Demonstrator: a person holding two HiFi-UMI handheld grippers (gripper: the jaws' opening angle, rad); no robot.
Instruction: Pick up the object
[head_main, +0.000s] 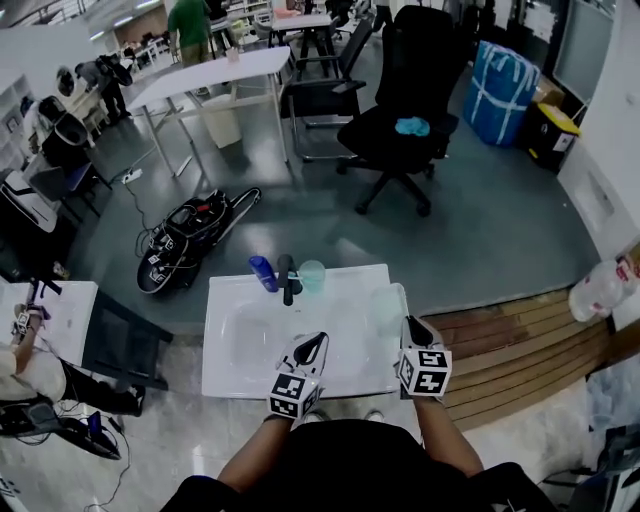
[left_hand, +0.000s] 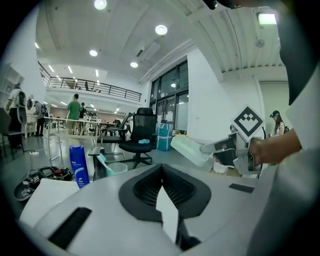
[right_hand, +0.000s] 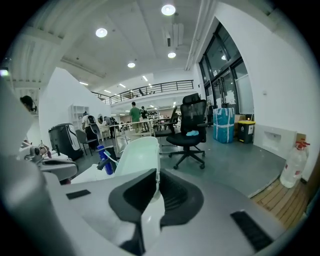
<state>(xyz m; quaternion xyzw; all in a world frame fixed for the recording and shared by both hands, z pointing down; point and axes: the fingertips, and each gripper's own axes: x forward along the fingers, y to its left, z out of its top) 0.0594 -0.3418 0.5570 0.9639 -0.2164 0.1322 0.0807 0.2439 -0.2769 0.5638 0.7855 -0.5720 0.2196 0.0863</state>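
A pale green translucent tray-like object (head_main: 386, 306) hangs tilted over the right end of the white sink (head_main: 232, 372). My right gripper (head_main: 411, 327) is shut on its near edge. In the right gripper view the object (right_hand: 138, 153) rises up and away from between the jaws of the right gripper (right_hand: 156, 184). The left gripper view shows it (left_hand: 189, 148) held out from the right gripper (left_hand: 226, 147). My left gripper (head_main: 317, 345) hovers over the sink's front middle, shut with nothing in it; its jaw tips (left_hand: 161, 171) meet.
A blue bottle (head_main: 263, 272), a black faucet (head_main: 287, 279) and a pale green cup (head_main: 312, 275) stand along the sink's far edge. Beyond lie a black bag (head_main: 185, 240) on the floor, an office chair (head_main: 405, 120) and a white table (head_main: 205, 75). Wooden decking (head_main: 520, 345) lies to the right.
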